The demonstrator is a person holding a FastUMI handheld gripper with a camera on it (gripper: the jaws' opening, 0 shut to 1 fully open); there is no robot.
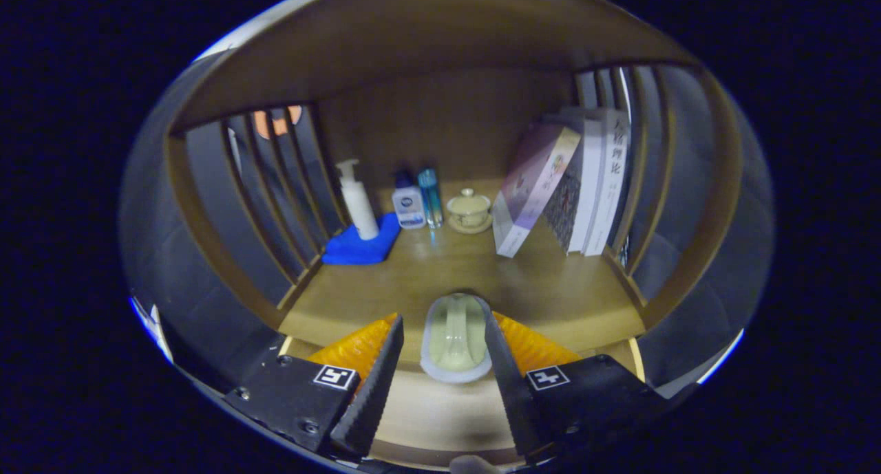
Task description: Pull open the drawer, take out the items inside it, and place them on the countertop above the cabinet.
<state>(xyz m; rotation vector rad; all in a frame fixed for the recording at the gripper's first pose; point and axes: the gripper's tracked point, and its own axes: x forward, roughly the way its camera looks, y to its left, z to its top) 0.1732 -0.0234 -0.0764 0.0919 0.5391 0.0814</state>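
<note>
Wooden walls and slatted sides are seen all round a brown worktop (pixel 454 267), which sits above the cabinet. At the back, in the upper middle of the frame, a white pump bottle (pixel 358 199) is stood on a blue cloth (pixel 361 248). Beside it a small white bottle (pixel 408 206), a thin blue bottle (pixel 431 197) and a little lidded cup (pixel 469 209) are lined up. At the upper right some books (pixel 571 181) are leaned against the slats.

Low in the middle of the frame a pale oval item (pixel 454 336), like a small dish or soap box, is seen between the fingers of the gripper (pixel 440 350). The fingers are spread. The right finger looks to be close against the item, while a gap is seen on the left, so it cannot be told if the item is held or already let go.

It is judged that the placing step is in hand, with the item at the front edge of the worktop. Next, it must be made sure that the item rests flat, and then the fingers can be drawn straight back without knocking it.
</note>
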